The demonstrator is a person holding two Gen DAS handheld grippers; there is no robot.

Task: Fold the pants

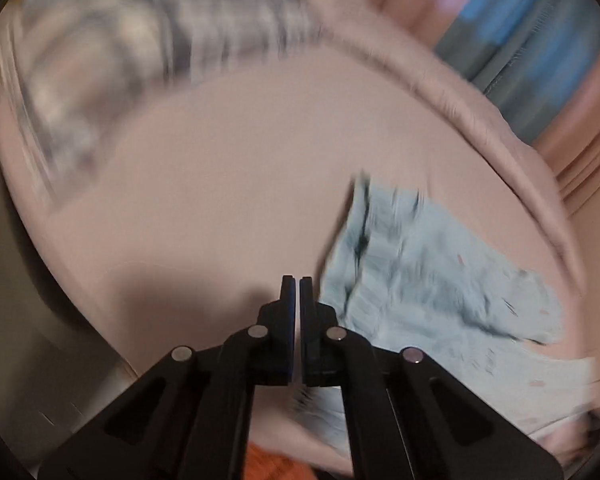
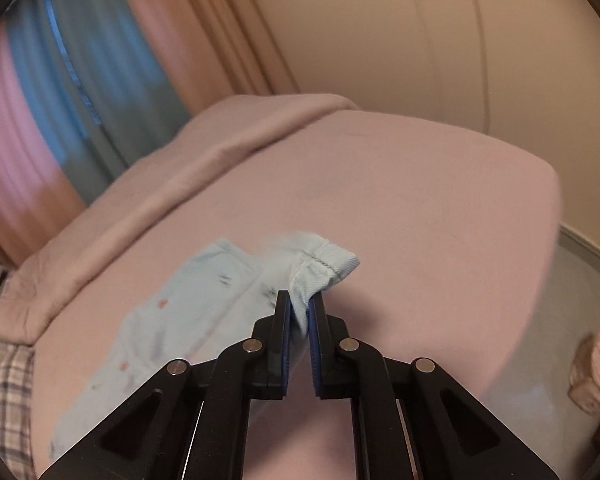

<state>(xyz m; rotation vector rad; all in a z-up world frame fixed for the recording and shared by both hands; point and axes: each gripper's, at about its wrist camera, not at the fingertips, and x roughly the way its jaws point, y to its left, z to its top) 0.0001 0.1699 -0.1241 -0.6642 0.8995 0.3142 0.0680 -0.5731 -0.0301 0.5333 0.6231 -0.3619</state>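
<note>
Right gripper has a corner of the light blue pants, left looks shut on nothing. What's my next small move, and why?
Probably open the left gripper and bring it to the free edge of the pants. It sits shut beside the fabric with nothing visibly between its fingers, while the right gripper pinches only the elastic hem, and the rest lies crumpled on the pink bed. A second grip should let you stretch them flat.

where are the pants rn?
Light blue pants lie on the pink bed, one end pinched in the right gripper; in the left wrist view they're right of the jaws.
</note>
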